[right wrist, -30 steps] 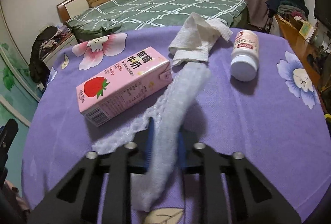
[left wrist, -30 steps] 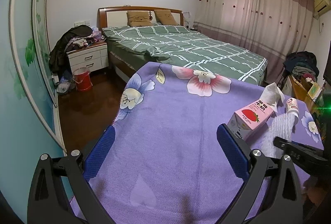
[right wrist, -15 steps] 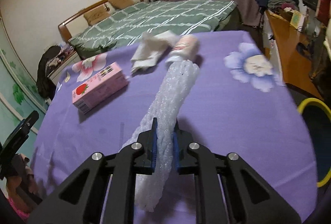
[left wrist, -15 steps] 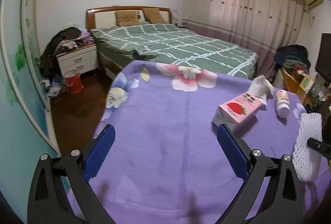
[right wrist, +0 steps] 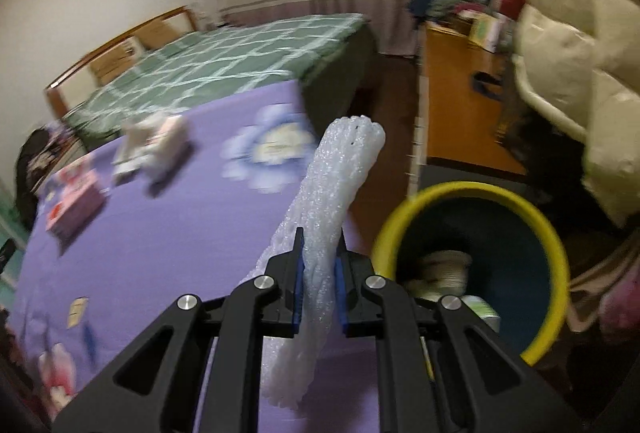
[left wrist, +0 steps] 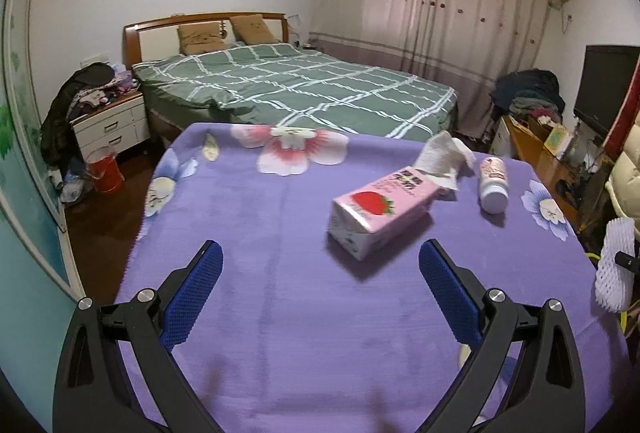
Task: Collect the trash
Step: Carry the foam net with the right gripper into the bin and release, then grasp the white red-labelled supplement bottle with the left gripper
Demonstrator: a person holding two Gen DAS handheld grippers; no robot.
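My right gripper [right wrist: 319, 253] is shut on a white foam net sleeve [right wrist: 336, 177], held in the air over the table's right edge, beside a yellow-rimmed bin [right wrist: 472, 193] on the floor. The same foam sleeve [left wrist: 614, 265] shows at the far right of the left wrist view. My left gripper [left wrist: 320, 265] stands open above the purple flowered tablecloth [left wrist: 260, 233], with nothing between its fingers. Ahead of it and slightly right lie a pink strawberry milk carton [left wrist: 380, 209], a crumpled white tissue [left wrist: 440, 157] and a small white bottle [left wrist: 494, 185] on its side.
The bin holds some trash, including a paper cup [right wrist: 444, 265]. A cream padded coat [right wrist: 576, 45] hangs at the right, above an orange cabinet [right wrist: 456, 81]. A green checked bed [left wrist: 296, 89] lies beyond the table, with a nightstand [left wrist: 110, 125] and red bucket [left wrist: 106, 169] to its left.
My right gripper has carried the foam sleeve off the table to the right, and the yellow bin has come into view. The left gripper has shifted right, bringing the carton nearer its middle.
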